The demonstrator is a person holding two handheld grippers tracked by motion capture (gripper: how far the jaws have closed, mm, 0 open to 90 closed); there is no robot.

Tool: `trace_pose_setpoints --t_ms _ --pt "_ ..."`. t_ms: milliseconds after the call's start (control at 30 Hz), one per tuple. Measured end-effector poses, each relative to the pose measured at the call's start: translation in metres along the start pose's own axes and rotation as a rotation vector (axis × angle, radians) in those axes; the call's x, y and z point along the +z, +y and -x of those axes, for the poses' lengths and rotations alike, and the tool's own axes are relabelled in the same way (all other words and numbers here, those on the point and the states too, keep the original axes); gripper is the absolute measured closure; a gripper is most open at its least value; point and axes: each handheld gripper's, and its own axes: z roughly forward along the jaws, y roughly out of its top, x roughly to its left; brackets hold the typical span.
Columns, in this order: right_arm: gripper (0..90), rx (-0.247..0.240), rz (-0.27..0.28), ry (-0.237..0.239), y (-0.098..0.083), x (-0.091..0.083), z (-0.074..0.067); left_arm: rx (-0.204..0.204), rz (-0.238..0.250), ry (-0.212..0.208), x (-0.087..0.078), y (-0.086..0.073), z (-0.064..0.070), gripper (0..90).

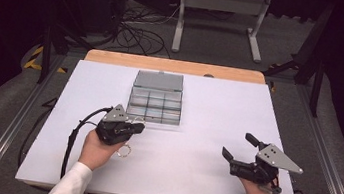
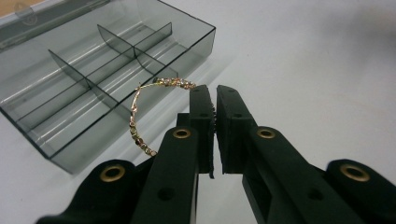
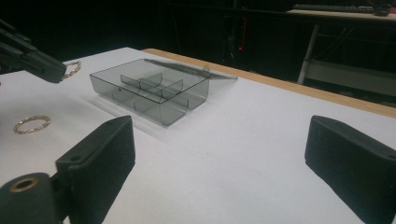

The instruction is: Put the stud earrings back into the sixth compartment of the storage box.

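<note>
nearest the person, the right gripper rests low on the white table, its jaws spread wide with nothing between them; no part of it touches any object. a little further in, on the left, a second bracelet lies flat on the table just beside the left hand. above it the left gripper has its jaws pinched together on a gold bracelet, gripping the beaded ring at one edge so the rest of the loop hangs out to the side. from the left gripper view the held ring sits over the near corner of the box, not yet inside any compartment. the box is open, its lid laid back flat on the far side, and every compartment looks empty. so the work seems early: one bracelet is picked up and close to the box but still to be dropped in, and the other has yet to be picked up.
</note>
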Motion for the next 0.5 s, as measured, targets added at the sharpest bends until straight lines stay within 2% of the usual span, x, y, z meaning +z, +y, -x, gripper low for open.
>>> trace_pose_setpoints --t_ms 367,500 --pt "4.1 0.002 -0.014 0.012 -0.001 0.003 0.0 0.023 0.001 0.009 0.017 0.022 -0.004 85.8" --pt "2.7 0.006 -0.015 0.009 -0.002 0.003 0.001 0.024 -0.006 -0.001 0.025 0.03 -0.004 85.8"
